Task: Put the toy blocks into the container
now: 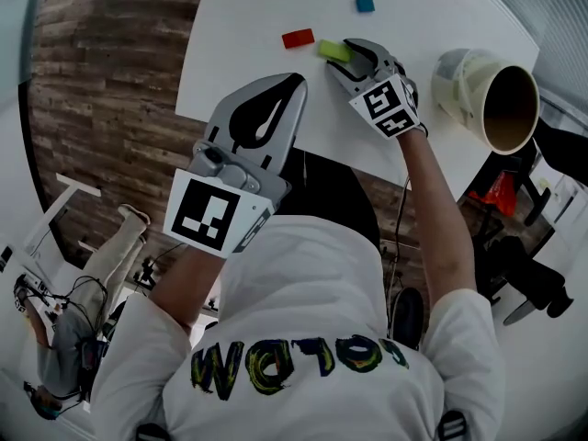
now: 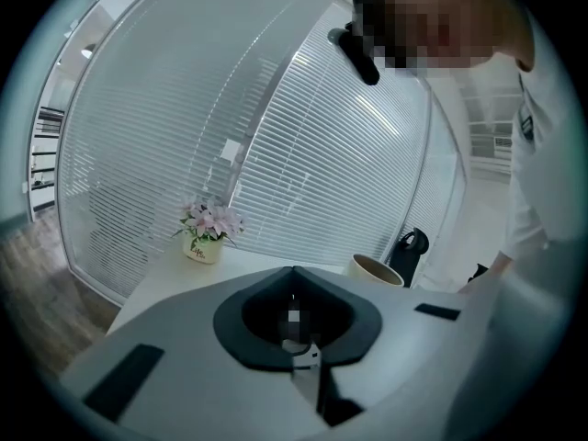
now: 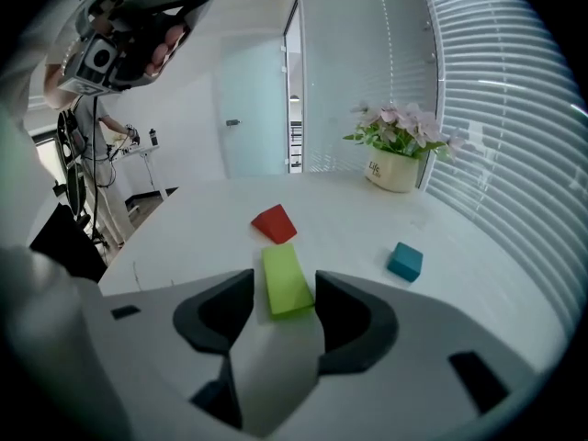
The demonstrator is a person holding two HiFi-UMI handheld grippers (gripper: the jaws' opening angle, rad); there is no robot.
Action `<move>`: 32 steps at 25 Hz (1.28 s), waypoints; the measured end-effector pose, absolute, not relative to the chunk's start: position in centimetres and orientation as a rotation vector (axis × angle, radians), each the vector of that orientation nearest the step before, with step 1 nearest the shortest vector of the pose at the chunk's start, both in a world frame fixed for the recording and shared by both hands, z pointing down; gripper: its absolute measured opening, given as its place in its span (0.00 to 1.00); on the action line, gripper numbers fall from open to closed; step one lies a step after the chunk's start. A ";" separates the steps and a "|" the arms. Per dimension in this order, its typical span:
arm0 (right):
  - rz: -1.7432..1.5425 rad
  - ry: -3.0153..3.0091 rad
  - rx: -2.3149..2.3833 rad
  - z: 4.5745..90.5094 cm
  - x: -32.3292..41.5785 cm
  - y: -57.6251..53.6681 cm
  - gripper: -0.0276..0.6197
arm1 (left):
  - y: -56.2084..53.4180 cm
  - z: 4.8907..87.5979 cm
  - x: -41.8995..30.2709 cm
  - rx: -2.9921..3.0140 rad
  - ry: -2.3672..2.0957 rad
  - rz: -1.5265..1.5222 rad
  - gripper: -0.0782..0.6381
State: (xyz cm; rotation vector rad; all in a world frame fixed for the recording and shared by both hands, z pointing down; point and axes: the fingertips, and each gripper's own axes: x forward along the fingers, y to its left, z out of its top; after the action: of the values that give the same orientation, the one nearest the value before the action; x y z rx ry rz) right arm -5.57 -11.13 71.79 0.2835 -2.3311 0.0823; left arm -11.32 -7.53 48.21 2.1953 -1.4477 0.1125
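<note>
left gripper: jaws together, empty, pointing forward | right gripper: jaws apart, tilted steeply downward | right forearm: stretched forward

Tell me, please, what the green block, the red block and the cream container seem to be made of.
The flat green rectangular block and the red wedge-shaped block look like painted wood or solid plastic: even matte colour, crisp edges. The cream round container looks like moulded plastic, perhaps: smooth, faintly glossy wall, brown inside.

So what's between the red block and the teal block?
Only bare white table, clearest in the right gripper view; the green block lies nearer, inside the right tongs.
</note>
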 end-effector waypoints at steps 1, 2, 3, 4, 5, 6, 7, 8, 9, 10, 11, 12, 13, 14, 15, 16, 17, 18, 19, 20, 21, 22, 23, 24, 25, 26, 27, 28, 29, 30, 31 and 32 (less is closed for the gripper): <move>0.086 -2.334 0.276 71.8 -5.6 -11.1 0.37 | -7.5 48.2 -11.4 2.194 -1.448 0.113 0.13; 0.087 -2.336 0.264 71.8 -5.7 -10.9 0.36 | -7.6 48.2 -11.5 2.192 -1.449 0.113 0.13; 0.084 -2.337 0.250 71.7 -5.8 -10.7 0.34 | -7.6 48.2 -11.5 2.191 -1.450 0.113 0.13; 0.075 -2.335 0.235 71.7 -5.9 -10.5 0.30 | -7.6 48.1 -11.5 2.190 -1.450 0.111 0.13; 0.066 -2.333 0.226 71.7 -6.0 -10.2 0.27 | -7.7 48.1 -11.5 2.191 -1.450 0.109 0.13; 0.060 -2.332 0.225 71.7 -6.0 -10.1 0.27 | -7.7 47.9 -11.5 2.194 -1.451 0.107 0.13; 0.060 -2.331 0.229 71.7 -6.0 -10.1 0.27 | -7.8 47.8 -11.5 2.196 -1.451 0.106 0.13; 0.064 -2.330 0.236 71.7 -5.9 -10.1 0.27 | -7.9 47.7 -11.4 2.198 -1.452 0.105 0.13; 0.069 -2.329 0.243 71.7 -5.9 -10.1 0.27 | -7.9 47.6 -11.4 2.200 -1.452 0.104 0.13; 0.072 -2.329 0.250 71.7 -5.8 -10.2 0.27 | -8.0 47.5 -11.4 2.201 -1.452 0.103 0.13; 0.074 -2.331 0.257 71.6 -5.8 -10.2 0.27 | -8.0 47.4 -11.4 2.202 -1.453 0.103 0.13; 0.076 -2.335 0.264 71.5 -5.9 -10.2 0.27 | -8.0 47.3 -11.5 2.202 -1.453 0.104 0.13; 0.077 -2.341 0.273 71.3 -5.9 -10.2 0.27 | -8.0 47.2 -11.5 2.203 -1.455 0.105 0.13; 0.079 -2.348 0.281 71.0 -5.9 -10.2 0.27 | -8.0 47.1 -11.5 2.205 -1.456 0.106 0.13; 0.082 -2.355 0.289 70.7 -5.9 -10.2 0.27 | -8.0 47.0 -11.4 2.209 -1.457 0.106 0.13; 0.087 -2.362 0.299 70.4 -5.9 -10.3 0.27 | -8.0 46.8 -11.3 2.214 -1.457 0.103 0.13; 0.092 -2.370 0.310 70.0 -5.9 -10.3 0.27 | -8.1 46.5 -11.3 2.221 -1.458 0.100 0.13; 0.094 -2.378 0.324 69.5 -5.8 -10.5 0.27 | -8.2 46.2 -11.2 2.228 -1.459 0.098 0.13; 0.094 -2.385 0.338 68.8 -5.8 -10.7 0.27 | -8.3 45.8 -11.2 2.236 -1.461 0.095 0.13; 0.091 -2.390 0.352 68.1 -5.8 -10.9 0.27 | -8.4 45.4 -11.2 2.243 -1.463 0.090 0.13; 0.084 -2.393 0.364 67.4 -5.8 -11.1 0.27 | -8.5 45.0 -11.1 2.250 -1.465 0.086 0.13; 0.074 -2.395 0.376 66.6 -5.7 -11.3 0.27 | -8.6 44.6 -11.1 2.255 -1.468 0.083 0.13; 0.067 -2.401 0.386 65.9 -5.7 -11.5 0.27 | -8.6 44.2 -11.1 2.260 -1.470 0.081 0.13; 0.064 -2.409 0.396 65.2 -5.7 -11.7 0.27 | -8.7 43.8 -11.1 2.266 -1.472 0.079 0.13; 0.062 -2.420 0.407 64.4 -5.7 -11.8 0.27 | -8.7 43.4 -11.0 2.272 -1.474 0.077 0.13; 0.059 -2.430 0.419 63.6 -5.7 -12.0 0.27 | -8.8 43.0 -10.9 2.279 -1.475 0.074 0.13; 0.056 -2.441 0.432 62.7 -5.6 -12.2 0.27 | -8.8 42.6 -10.8 2.286 -1.475 0.072 0.13; 0.054 -2.451 0.446 61.8 -5.5 -12.4 0.27 | -8.8 42.3 -10.7 2.292 -1.476 0.069 0.13; 0.052 -2.461 0.460 60.9 -5.5 -12.5 0.27 | -8.8 41.9 -10.6 2.296 -1.477 0.067 0.13; 0.051 -2.470 0.475 60.0 -5.4 -12.7 0.27 | -8.8 41.5 -10.6 2.301 -1.478 0.065 0.13; 0.048 -2.480 0.489 59.2 -5.3 -12.8 0.27 | -8.8 41.1 -10.6 2.305 -1.480 0.063 0.13; 0.044 -2.489 0.502 58.3 -5.3 -12.9 0.27 | -8.8 40.7 -10.5 2.310 -1.481 0.060 0.13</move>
State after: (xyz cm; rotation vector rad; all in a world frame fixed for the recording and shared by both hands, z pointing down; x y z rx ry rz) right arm -5.26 -12.91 58.29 0.5023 -2.4886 0.0437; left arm -10.52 -8.79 40.67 2.3098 -1.4815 0.0597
